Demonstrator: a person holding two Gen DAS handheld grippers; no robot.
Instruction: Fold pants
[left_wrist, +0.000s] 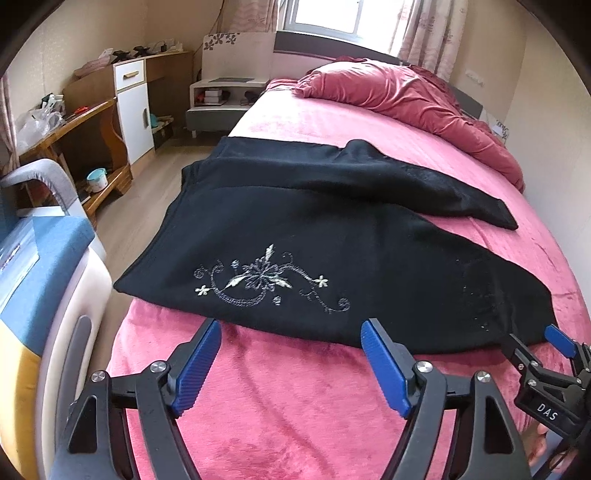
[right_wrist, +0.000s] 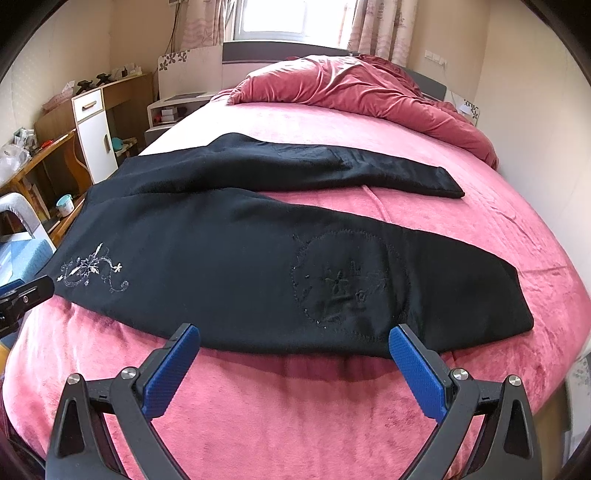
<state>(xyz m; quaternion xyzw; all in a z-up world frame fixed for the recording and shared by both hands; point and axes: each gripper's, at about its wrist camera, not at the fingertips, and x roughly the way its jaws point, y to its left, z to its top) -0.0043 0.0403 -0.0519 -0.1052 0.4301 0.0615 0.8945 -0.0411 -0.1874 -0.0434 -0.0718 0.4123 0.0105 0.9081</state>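
Observation:
Black pants (left_wrist: 332, 236) (right_wrist: 258, 266) lie flat across the pink bed cover (left_wrist: 280, 406) (right_wrist: 295, 406), waist to the left, the two legs fanned apart to the right. Silver floral embroidery (left_wrist: 266, 280) (right_wrist: 92, 271) marks the near leg close to the waist. My left gripper (left_wrist: 291, 325) is open, its blue pads (left_wrist: 199, 369) just short of the pants' near edge, with nothing between them. My right gripper (right_wrist: 295, 328) is open too, at the near edge of the lower leg; it also shows at the far right in the left wrist view, right gripper (left_wrist: 532, 338).
A crumpled red duvet (left_wrist: 406, 96) (right_wrist: 351, 88) is piled at the head of the bed. Left of the bed stand a wooden desk (left_wrist: 74, 129), a white cabinet (left_wrist: 135, 110) and a nightstand (left_wrist: 221, 96). A blue and white padded object (left_wrist: 48, 277) sits close on the left.

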